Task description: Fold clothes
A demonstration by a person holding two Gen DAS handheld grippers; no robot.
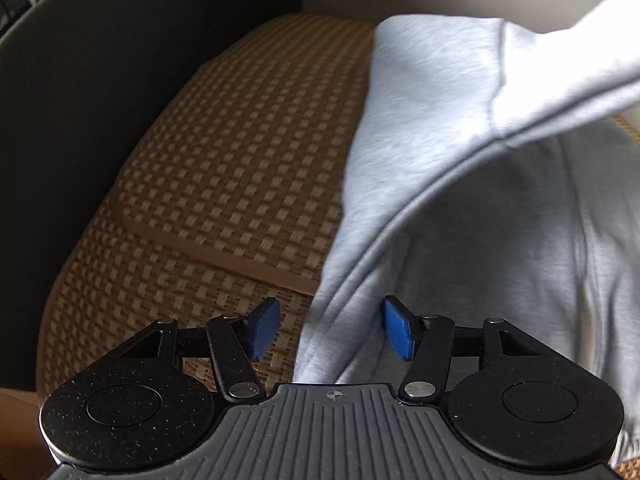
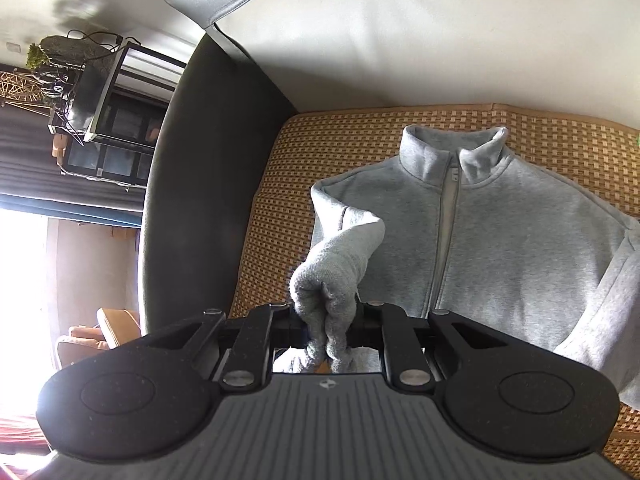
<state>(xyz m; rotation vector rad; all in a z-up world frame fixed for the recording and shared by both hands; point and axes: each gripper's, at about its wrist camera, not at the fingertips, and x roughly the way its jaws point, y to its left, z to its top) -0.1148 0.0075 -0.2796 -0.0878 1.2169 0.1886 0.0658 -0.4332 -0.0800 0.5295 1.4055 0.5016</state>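
Pinching a bunched grey sleeve [image 2: 340,276], the right hand-held gripper [image 2: 329,330] has its jaws clamped tight on the cloth. That sleeve rises toward twelve o'clock to the grey zip jacket [image 2: 500,240], which lies front up on the woven mat [image 2: 280,200], collar at twelve o'clock. The left hand-held gripper [image 1: 330,330] stands with jaws apart; the jacket's edge runs between its blue pads [image 1: 398,328], neither pressing it.
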